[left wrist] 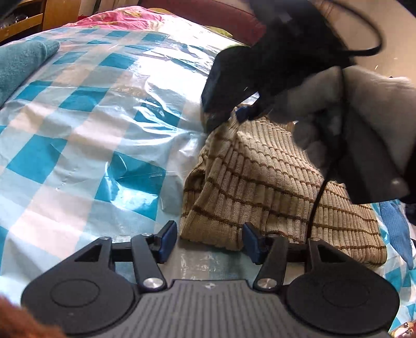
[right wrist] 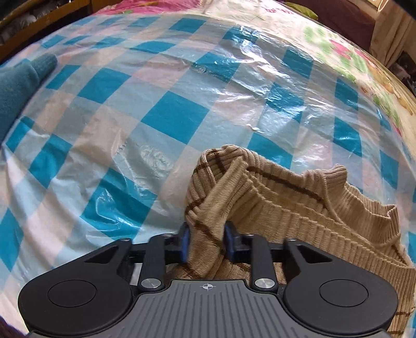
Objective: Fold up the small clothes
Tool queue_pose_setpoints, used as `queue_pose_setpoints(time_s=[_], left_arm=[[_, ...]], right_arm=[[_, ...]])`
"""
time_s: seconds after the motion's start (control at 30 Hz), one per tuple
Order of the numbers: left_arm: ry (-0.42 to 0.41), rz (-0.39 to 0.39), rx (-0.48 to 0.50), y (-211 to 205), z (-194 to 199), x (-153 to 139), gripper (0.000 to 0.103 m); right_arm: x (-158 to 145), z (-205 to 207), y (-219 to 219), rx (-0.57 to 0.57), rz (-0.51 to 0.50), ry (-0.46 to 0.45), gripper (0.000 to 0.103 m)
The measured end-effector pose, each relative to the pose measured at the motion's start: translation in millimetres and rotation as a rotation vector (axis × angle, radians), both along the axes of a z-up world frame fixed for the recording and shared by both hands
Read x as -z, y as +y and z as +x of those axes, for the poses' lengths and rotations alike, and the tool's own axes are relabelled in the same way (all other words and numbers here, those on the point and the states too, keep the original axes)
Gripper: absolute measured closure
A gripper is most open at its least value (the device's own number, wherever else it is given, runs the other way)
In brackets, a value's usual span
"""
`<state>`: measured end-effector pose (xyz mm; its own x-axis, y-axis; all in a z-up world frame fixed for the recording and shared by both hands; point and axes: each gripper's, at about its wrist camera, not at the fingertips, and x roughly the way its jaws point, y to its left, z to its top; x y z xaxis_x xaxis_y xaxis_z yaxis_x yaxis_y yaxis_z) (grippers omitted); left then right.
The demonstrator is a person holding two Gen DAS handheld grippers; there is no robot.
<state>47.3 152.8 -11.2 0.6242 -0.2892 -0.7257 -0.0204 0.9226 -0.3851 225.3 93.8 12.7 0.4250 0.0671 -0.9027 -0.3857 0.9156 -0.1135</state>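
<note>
A tan ribbed sweater with thin brown stripes [left wrist: 273, 182] lies bunched on the blue-and-white checked plastic sheet [left wrist: 78, 130]. My left gripper [left wrist: 208, 240] is open, its blue pads either side of the sweater's near edge, holding nothing. My right gripper [right wrist: 206, 243] is shut on a fold of the sweater [right wrist: 273, 197] and lifts it off the sheet. In the left wrist view the right gripper [left wrist: 234, 114] shows from outside, clamped on the sweater's far upper edge.
A teal knitted garment [left wrist: 20, 62] lies at the far left of the sheet, also in the right wrist view [right wrist: 18, 83]. Pink floral bedding [left wrist: 117, 18] and wooden furniture [left wrist: 26, 23] lie beyond. A black cable [left wrist: 319, 197] hangs over the sweater.
</note>
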Motion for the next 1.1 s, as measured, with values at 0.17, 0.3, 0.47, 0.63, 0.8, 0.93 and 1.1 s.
queue_pose_setpoints(time_s=[0.17,0.3,0.47,0.63,0.8,0.93,1.1], left_arm=[[-0.016,0.026,-0.004,-6,-2,2,0.034],[-0.023,0.069,-0.009,-17,0,4,0.027],[-0.022,0.106,-0.009,-33,10,2,0.032],[-0.115,0.103,0.083,-67,8,-33,0.071],[-0.249,0.150,0.288,-134,2,-77,0.074],[-0.276,0.206,0.438,-194,3,-76,0.075],[-0.233,0.255,0.571,-262,5,-53,0.076]], right_arm=[[-26,-5,-29,0.020,0.134,-0.021,0.090],[-40,-11,-58,0.035,0.252,-0.031,0.090],[-58,-22,-100,0.052,0.411,-0.039,0.090],[-84,-35,-157,0.080,0.554,-0.072,0.090],[-108,-53,-238,0.152,0.660,-0.134,0.090],[-104,-62,-306,0.250,0.716,-0.167,0.090],[-62,-61,-373,0.390,0.749,-0.127,0.090]])
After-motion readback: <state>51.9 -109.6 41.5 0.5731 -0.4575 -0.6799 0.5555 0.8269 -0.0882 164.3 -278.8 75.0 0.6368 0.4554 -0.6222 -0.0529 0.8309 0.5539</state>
